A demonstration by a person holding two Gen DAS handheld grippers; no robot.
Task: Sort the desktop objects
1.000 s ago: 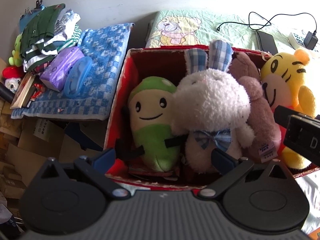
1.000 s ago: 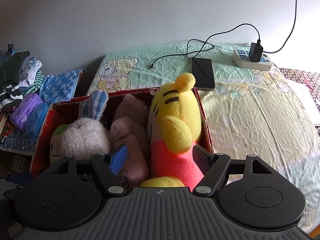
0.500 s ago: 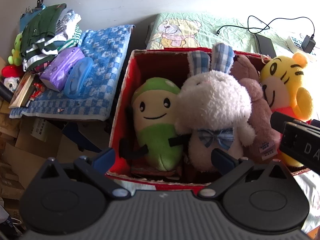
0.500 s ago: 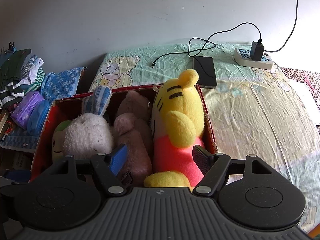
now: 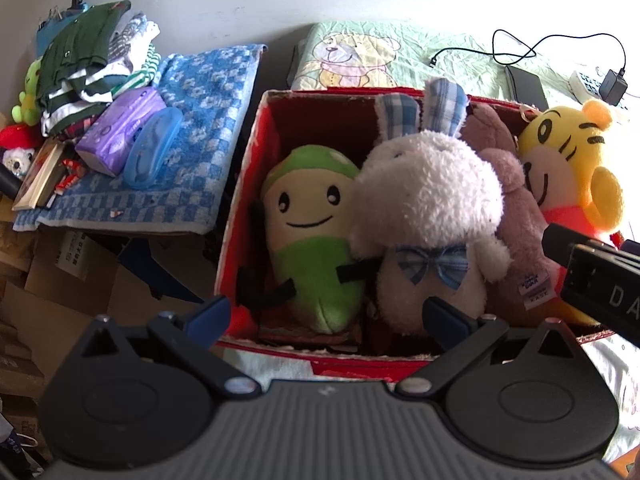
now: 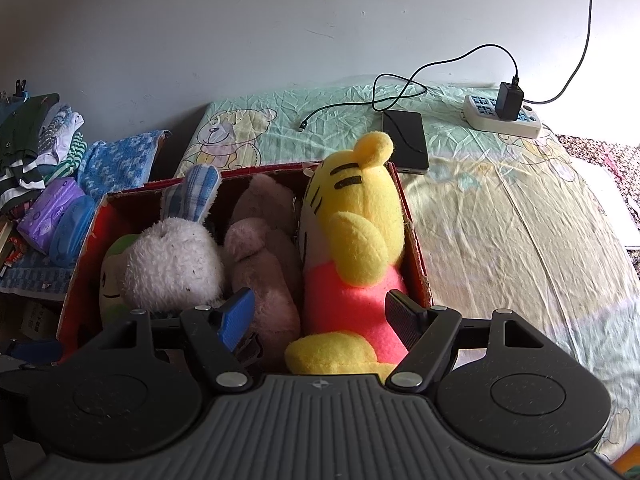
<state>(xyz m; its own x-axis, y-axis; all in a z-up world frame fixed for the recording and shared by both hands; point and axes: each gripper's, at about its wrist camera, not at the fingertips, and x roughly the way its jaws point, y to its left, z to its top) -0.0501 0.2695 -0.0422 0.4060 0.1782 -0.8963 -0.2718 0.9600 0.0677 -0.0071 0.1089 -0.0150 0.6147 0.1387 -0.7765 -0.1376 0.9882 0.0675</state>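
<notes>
The red box [image 5: 244, 184] sits on the bed [image 6: 500, 216], packed with 4 plush toys in a row: yellow tiger [image 6: 356, 240], white rabbit [image 5: 428, 200], pink bear [image 6: 260, 264], green doll [image 5: 312, 232]. Both tongs stand spread and empty, the right gripper [image 6: 320, 312] straddling the tiger's body, the left gripper [image 5: 324, 316] above the box's near wall. Tight packing means lifting the tiger risks dragging the bear along or tipping the box.

Left gripper [image 5: 328, 317] spread wide; right gripper [image 6: 320, 316] likewise, both empty.
</notes>
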